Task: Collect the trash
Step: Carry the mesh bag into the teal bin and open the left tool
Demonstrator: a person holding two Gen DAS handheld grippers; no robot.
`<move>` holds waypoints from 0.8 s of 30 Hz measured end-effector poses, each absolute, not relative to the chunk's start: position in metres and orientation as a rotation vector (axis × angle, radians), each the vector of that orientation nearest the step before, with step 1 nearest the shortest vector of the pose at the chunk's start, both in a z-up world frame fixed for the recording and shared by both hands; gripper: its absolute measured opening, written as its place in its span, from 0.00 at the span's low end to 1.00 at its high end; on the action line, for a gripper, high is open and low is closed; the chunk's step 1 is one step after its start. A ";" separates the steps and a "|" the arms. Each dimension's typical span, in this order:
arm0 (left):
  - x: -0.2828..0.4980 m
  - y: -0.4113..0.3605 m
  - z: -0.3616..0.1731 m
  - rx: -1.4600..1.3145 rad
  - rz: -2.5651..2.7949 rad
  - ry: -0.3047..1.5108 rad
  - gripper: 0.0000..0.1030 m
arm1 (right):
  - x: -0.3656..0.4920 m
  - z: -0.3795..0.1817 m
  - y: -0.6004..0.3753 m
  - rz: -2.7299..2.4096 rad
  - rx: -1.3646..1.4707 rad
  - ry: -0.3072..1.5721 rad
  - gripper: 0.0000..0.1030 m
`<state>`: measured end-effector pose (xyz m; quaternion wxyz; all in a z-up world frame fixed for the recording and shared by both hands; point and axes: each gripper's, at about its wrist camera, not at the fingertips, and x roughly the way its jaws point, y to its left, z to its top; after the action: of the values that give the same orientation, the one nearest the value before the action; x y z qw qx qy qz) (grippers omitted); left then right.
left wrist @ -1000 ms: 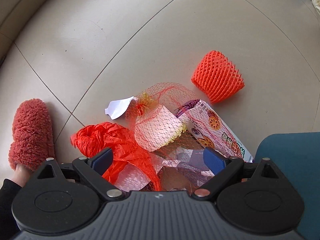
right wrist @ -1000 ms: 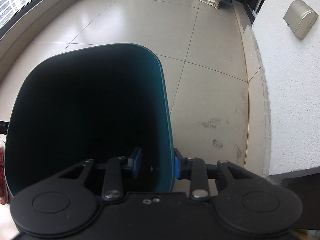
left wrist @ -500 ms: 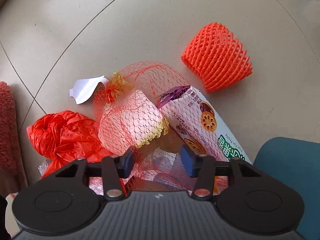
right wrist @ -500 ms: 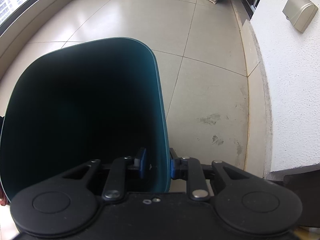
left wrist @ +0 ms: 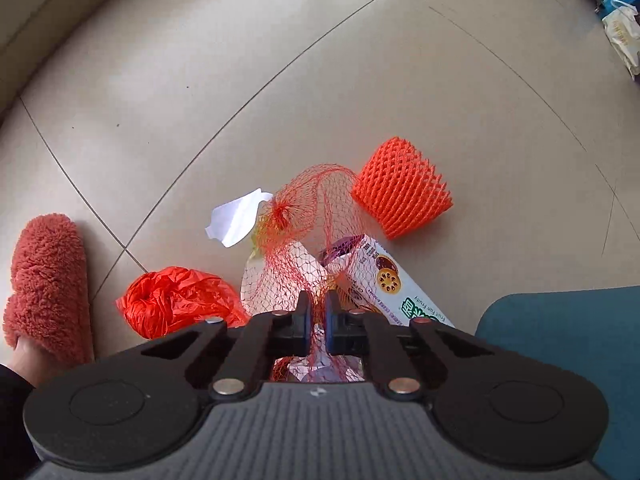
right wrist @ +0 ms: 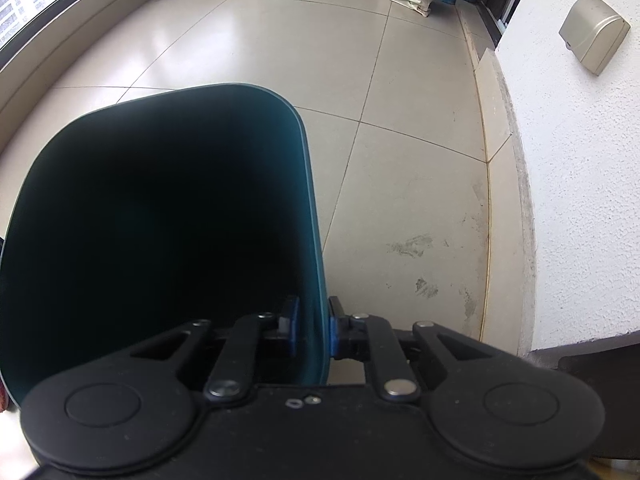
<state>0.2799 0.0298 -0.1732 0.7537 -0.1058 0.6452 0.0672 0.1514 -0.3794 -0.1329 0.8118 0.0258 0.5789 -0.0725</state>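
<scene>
1. My left gripper points straight down at the floor, and its jaws have just been closing: the blue fingers now pinch a bunch of the red mesh bag between them.
2. The mesh stretches up and away from my fingertips, its knotted end ahead and slightly to the left.
3. Inside or under the mesh, just ahead of the fingers, lies a pale packet; I cannot tell whether it is in the bag.
4. A printed snack wrapper lies just right of my fingers, partly under the mesh.
5. An orange foam fruit net sits ahead and to the right, near the bag but apart from it.
6. A crumpled red plastic bag lies to the left of my fingers, and a white paper scrap ahead-left, beside the mesh knot.
7. A fuzzy red slipper on a foot is far left.
8. My right gripper has also just been closing and is clamped on the right-hand wall of the teal bin, one finger inside, one outside.
9. The bin's dark opening spreads ahead and to the left of those fingers.
</scene>
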 end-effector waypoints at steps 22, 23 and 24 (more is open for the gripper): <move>0.215 -0.163 0.048 0.012 -0.396 1.189 0.06 | 0.150 -0.130 -0.392 -0.139 0.118 1.233 0.03; 0.214 -0.176 0.049 0.031 -0.417 1.179 0.06 | 0.150 -0.130 -0.393 -0.139 0.119 1.232 0.03; 0.213 -0.187 0.046 0.046 -0.431 1.171 0.06 | 0.150 -0.130 -0.394 -0.139 0.117 1.232 0.03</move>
<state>0.2134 -0.1866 0.0462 0.8114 0.0215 0.5481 -0.2017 0.1500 -0.3936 -0.1304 0.8123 0.0548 0.5770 -0.0649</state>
